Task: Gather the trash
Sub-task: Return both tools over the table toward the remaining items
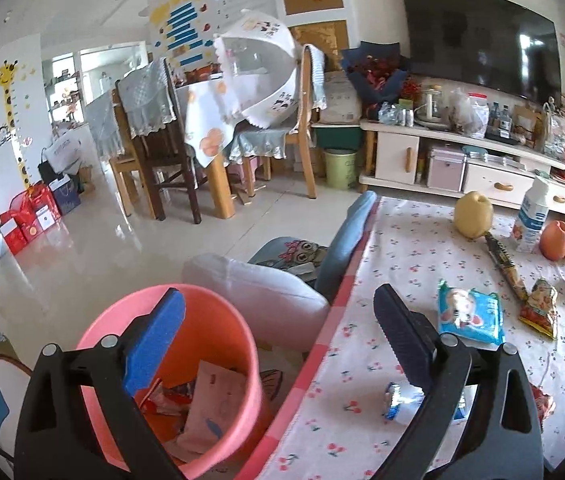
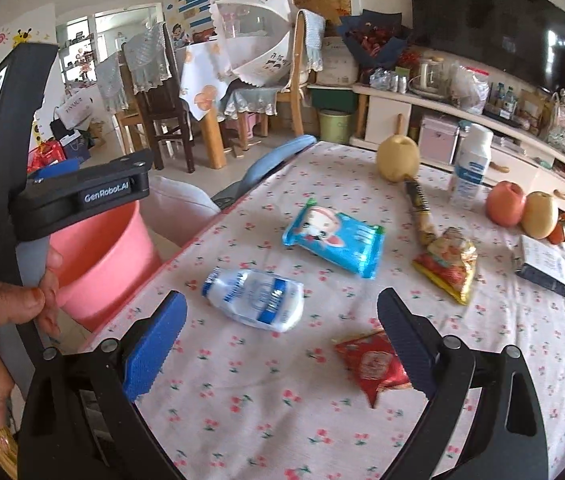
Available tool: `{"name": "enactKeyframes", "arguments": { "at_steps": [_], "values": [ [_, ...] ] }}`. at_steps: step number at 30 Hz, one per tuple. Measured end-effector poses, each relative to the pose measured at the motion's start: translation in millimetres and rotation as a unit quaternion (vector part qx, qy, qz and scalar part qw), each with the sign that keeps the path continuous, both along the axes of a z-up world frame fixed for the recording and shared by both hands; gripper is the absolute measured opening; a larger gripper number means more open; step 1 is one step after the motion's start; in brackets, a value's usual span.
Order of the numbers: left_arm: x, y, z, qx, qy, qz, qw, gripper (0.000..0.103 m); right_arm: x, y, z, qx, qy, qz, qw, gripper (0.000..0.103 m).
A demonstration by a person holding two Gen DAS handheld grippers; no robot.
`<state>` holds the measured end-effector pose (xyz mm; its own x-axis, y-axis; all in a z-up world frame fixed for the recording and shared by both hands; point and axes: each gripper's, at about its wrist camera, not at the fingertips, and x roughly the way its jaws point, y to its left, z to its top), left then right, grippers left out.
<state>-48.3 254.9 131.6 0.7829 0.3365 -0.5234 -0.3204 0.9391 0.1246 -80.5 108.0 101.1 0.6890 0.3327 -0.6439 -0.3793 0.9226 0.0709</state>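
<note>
Collecting the crushed bottle (image 2: 254, 300) is judged to be the step in hand, since it lies on the counter (image 2: 282, 420) just ahead of the right tongs (image 2: 278, 344), between the lines of their two fingers. These tongs are spread wide and nothing is held in them. The left tongs (image 1: 278, 340) are likewise spread wide and empty, poised over the rim of the pink bin (image 1: 170, 360), where paper scraps already lie. For a clean pickup, the right tongs should be lowered until the pads straddle the bottle across its narrow width, then closed gently, as the thin plastic may well buckle or slip. The red wrapper (image 2: 370, 364) beside the right-hand finger should be kept clear of the grip. The blue packet (image 2: 334, 240) and yellow snack bag (image 2: 446, 264) lie farther ahead, left for later.
</note>
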Motion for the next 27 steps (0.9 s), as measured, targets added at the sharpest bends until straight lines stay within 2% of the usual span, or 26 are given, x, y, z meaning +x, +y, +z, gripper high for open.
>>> {"name": "enactKeyframes", "arguments": {
  "at_steps": [9, 27],
  "values": [
    [6, -35, -2, 0.019, 0.002, -0.020, 0.9996, 0.096, -6, -27, -3, -0.007, -0.015, -0.013, 1.000, 0.095],
    [20, -95, -8, 0.059, 0.012, -0.060, 0.9964, 0.096, -2, -78, -14, 0.008, -0.005, -0.037, 0.999, 0.095]
  ]
}}
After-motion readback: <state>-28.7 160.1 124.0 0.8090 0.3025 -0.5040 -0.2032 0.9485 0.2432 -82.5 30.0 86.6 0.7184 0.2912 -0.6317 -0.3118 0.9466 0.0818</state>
